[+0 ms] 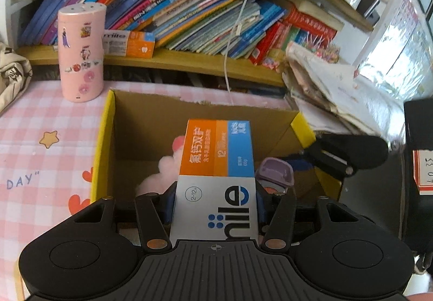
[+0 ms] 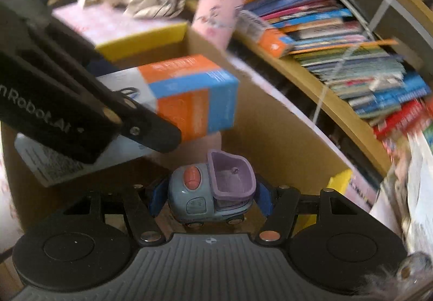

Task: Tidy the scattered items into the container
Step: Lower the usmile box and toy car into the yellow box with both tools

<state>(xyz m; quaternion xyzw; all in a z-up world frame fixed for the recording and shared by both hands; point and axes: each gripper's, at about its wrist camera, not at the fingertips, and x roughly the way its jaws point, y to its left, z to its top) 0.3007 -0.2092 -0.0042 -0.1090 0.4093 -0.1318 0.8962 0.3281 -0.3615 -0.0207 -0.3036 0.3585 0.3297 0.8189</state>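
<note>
Cardboard carton (image 1: 216, 165) sits pinched in our left gripper (image 1: 215, 206), jaws pressed on its long sides near the white end, orange end hanging over the box (image 1: 104, 138). We judge it light, stiff, a bit crushable; the flat faces grip well. Our right gripper (image 2: 209, 201) pinches the toy car (image 2: 209, 190) across its body, also over the box: hard plastic, light, rounded, so slip looks possible. Past the carton a pink plush (image 1: 165, 171) lies in the box, mostly hidden. Box floor is largely covered. Right view is motion-blurred; far shelf detail unreadable.
</note>
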